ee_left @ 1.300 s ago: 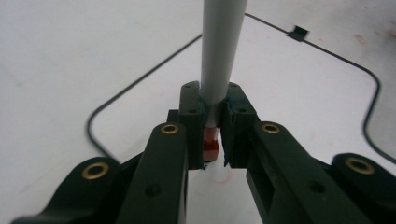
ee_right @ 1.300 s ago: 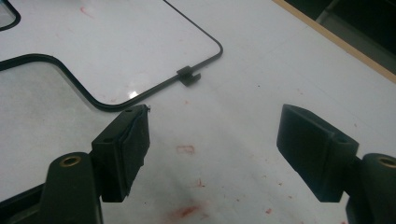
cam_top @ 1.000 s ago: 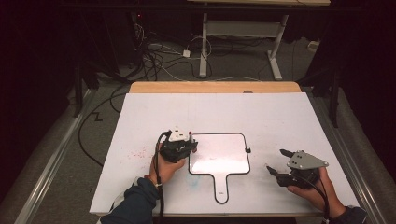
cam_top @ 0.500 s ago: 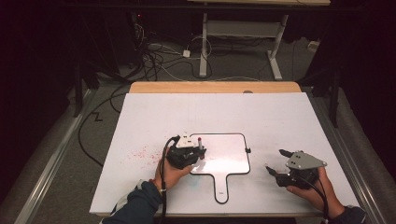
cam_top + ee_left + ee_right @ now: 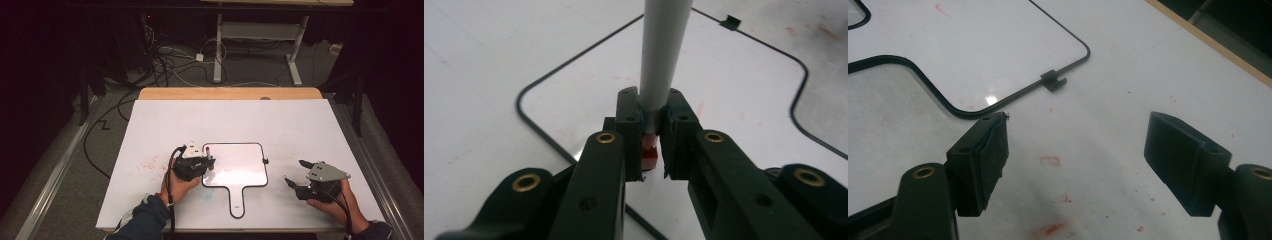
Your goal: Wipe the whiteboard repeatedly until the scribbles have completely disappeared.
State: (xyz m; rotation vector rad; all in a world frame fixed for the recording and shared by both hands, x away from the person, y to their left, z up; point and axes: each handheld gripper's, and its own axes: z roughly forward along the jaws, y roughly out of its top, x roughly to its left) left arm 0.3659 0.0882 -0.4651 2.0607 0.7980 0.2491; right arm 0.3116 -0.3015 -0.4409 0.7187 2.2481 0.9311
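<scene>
1. Clearly the work in hand is marking the small whiteboard (image 5: 235,170): the left gripper (image 5: 200,162) is clamped on a grey marker (image 5: 663,55), with both pads pressing its barrel just above the red part (image 5: 650,152) at the end nearest the camera.
2. From the high view, the marker stands roughly upright in that gripper at the whiteboard's left edge, near its upper left corner, with a red end (image 5: 207,149) on top. Whether the tip touches the surface I cannot tell.
3. The whiteboard lies flat on the bench (image 5: 280,125), black-rimmed, with its handle (image 5: 236,205) pointing toward the person and a small clip (image 5: 265,161) on its right edge. Its face looks blank, with a glare spot and no clear stroke on it.
4. The right gripper (image 5: 295,172) rests in the right hand (image 5: 335,200) on the bench, well to the right of the whiteboard. Its jaws stand wide apart with nothing between them, pointing toward the clip (image 5: 1054,80).
5. My judgement: the step is the start of writing or drawing, the marker being set over the board rather than mid-stroke.
6. The next move likely calls for lowering the tip onto the surface and drawing it across with light, even pressure while keeping the barrel from slipping in the pads.
7. The loose board may slide under the stroke, so the free right gripper could pin its rim or handle first.
8. Faint red smears (image 5: 149,164) on the bench suggest that ink transfers easily.
</scene>
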